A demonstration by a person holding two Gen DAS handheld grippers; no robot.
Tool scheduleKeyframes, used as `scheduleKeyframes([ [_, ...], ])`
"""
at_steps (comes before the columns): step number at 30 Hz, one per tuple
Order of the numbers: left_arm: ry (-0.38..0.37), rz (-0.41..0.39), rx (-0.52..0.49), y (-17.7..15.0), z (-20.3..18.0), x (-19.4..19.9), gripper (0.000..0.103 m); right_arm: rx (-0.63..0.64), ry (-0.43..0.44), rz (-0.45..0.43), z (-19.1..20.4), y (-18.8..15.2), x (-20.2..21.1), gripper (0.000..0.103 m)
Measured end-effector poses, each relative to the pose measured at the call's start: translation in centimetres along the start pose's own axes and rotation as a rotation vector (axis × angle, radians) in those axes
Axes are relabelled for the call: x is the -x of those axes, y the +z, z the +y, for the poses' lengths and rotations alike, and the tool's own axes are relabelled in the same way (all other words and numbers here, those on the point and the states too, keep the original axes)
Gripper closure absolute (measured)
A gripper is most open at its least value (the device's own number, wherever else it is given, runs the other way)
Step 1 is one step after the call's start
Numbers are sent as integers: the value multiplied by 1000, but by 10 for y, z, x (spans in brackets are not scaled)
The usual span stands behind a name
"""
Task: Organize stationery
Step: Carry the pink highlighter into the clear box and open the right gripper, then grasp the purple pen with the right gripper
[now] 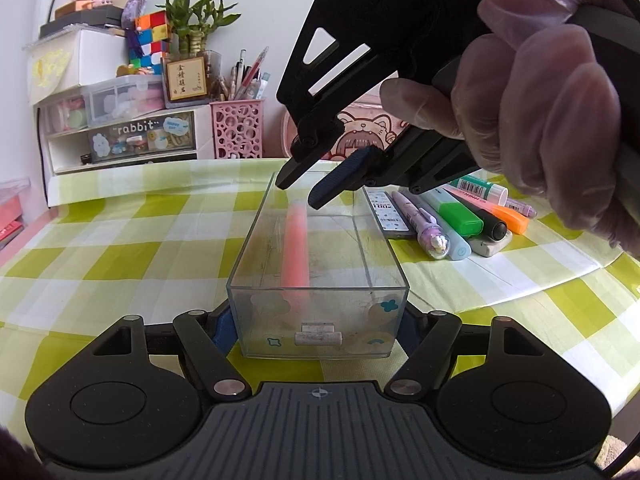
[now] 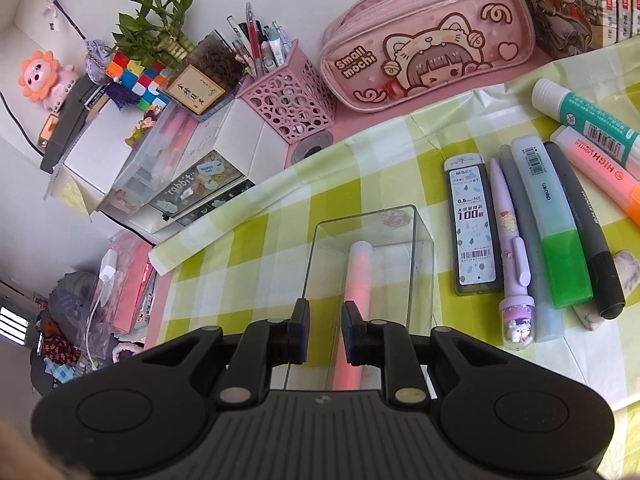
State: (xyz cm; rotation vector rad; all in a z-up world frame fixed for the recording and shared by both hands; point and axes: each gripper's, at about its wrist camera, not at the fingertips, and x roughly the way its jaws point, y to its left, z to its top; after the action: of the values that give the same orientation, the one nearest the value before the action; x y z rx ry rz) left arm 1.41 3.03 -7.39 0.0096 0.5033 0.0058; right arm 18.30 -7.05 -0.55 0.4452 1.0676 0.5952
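Observation:
A clear plastic box (image 1: 320, 322) (image 2: 362, 216) stands on the green checked tablecloth, and a pink highlighter (image 1: 296, 240) (image 2: 358, 272) lies inside it. My left gripper (image 1: 316, 332) is shut on the near end of the box, its blue pads pressing on both side walls. My right gripper (image 2: 326, 320) (image 1: 302, 192) hovers over the far part of the box, held by a gloved hand (image 1: 552, 120). It is open and holds nothing. To the right of the box lie a lead refill case (image 2: 472, 220), a purple pen (image 2: 510, 240), a green highlighter (image 2: 556, 240), a black marker (image 2: 584, 232), an orange highlighter (image 2: 596, 172) and a glue stick (image 2: 588, 120).
A pink pencil case (image 2: 428, 40) stands against the wall behind the loose stationery. A pink pen holder (image 2: 288, 100) and a white drawer unit (image 1: 132, 136) with a plant and toys stand at the back left. An eraser (image 2: 628, 268) lies under the marker's tip.

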Motion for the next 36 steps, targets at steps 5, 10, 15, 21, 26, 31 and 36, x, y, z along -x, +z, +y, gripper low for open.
scheduleKeyframes([
  [5,14,-5,0,-1,-1,0,30,28,14,-43,1,0,16,42],
  [10,30,-11,7,-2,-1,2,30,68,-11,-128,-5,-2,40,30],
  [15,52,-22,19,-3,-1,4,31,80,-146,-265,-32,-10,65,20],
  [21,58,-25,21,-4,-1,4,30,39,-178,-291,-67,-16,73,20],
  [26,60,-24,15,-4,-2,4,30,33,-194,-292,-81,-22,71,20],
  [31,60,-23,16,-4,-2,3,30,66,-148,-282,-78,-27,62,24],
  [36,57,-23,17,-4,-2,3,30,104,-103,-257,-69,-29,51,32],
])
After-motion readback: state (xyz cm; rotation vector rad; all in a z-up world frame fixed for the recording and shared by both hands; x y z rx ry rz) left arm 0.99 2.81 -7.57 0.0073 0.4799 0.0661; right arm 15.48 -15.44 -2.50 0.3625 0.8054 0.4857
